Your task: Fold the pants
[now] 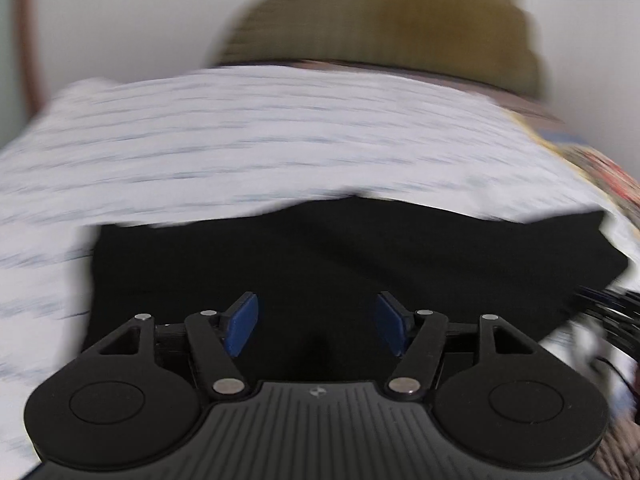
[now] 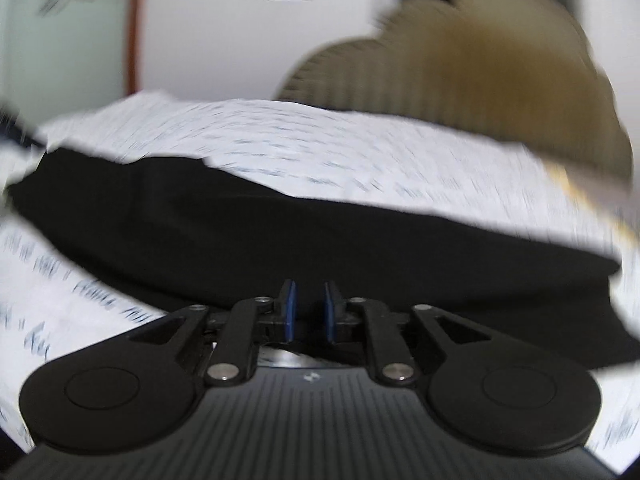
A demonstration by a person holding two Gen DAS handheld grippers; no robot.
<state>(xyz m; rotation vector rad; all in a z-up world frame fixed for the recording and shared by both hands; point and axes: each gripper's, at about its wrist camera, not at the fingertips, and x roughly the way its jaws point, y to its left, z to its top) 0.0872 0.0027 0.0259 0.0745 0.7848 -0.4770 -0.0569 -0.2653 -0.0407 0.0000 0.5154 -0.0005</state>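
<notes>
The black pants (image 1: 320,256) lie flat on a white patterned sheet (image 1: 240,140); both views are motion-blurred. My left gripper (image 1: 316,320) is open over the near part of the pants, its blue pads (image 1: 242,324) wide apart and empty. In the right wrist view the pants (image 2: 280,232) stretch across the sheet (image 2: 360,152). My right gripper (image 2: 309,308) has its blue pads (image 2: 291,308) close together with a narrow gap, right above the pants' near edge. I cannot see cloth between them.
An olive-brown ribbed cushion or headboard (image 1: 400,20) stands behind the bed against a white wall; it also shows in the right wrist view (image 2: 480,60). A colourful cover edge (image 1: 600,168) lies at the right. A reddish door frame (image 2: 134,24) stands at the left.
</notes>
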